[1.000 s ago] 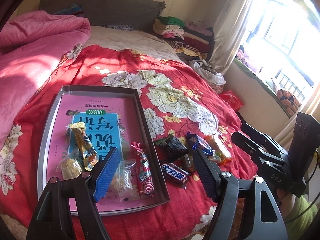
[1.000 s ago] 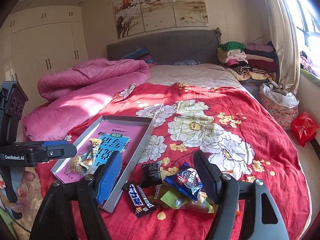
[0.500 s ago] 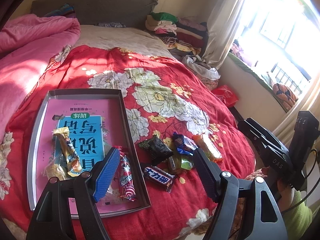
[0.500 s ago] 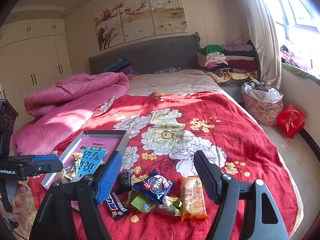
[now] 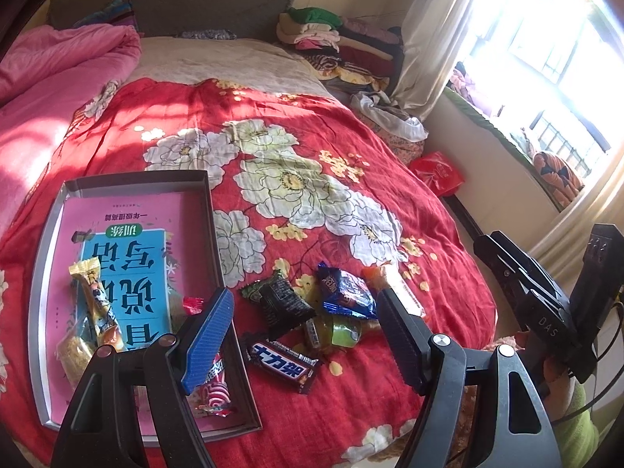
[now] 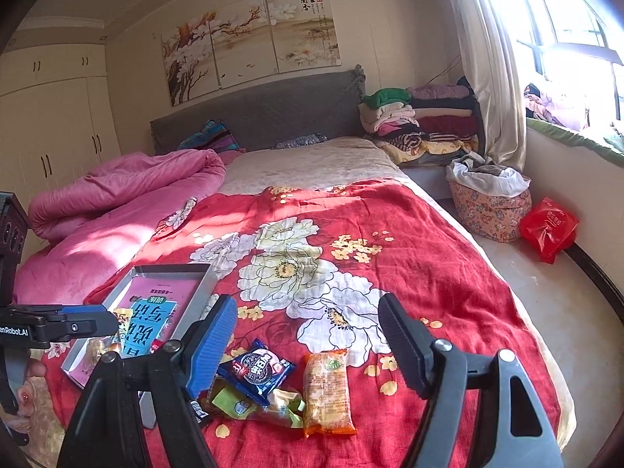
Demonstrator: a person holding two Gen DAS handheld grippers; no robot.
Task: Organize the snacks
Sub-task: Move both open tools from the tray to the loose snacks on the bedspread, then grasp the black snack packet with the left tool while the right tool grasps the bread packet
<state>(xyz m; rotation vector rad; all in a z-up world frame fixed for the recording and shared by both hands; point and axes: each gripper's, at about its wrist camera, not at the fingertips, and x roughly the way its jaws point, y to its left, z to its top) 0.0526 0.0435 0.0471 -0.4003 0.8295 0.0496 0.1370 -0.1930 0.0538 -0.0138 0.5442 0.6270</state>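
**Snacks: nine counted, four in tray, five on bedspread**

Snacks, tray group, four: one yellow stick pack [image 5: 95,304], one clear bag of yellow crumbs [image 5: 74,351], one clear wrapper largely hidden behind the blue finger, one red-and-white swirl pack [image 5: 214,390]. All lie at the near end of the grey tray [image 5: 43,273], at 7 o'clock on the red floral bedspread [image 5: 273,124], over one pink-and-blue book [image 5: 128,257].

Loose group, five, at 3 o'clock of the tray, touching or overlapping: one black chocolate bar [image 5: 282,364], one dark green-black packet [image 5: 279,304], one yellow-green packet [image 5: 335,331], one blue biscuit packet [image 5: 345,292], one orange packet [image 6: 327,390].

Left gripper [image 5: 304,331]: jaws apart, holding nothing, hovering above the loose group.

Right gripper [image 6: 308,343]: jaws apart, holding nothing, above the blue and orange packets.
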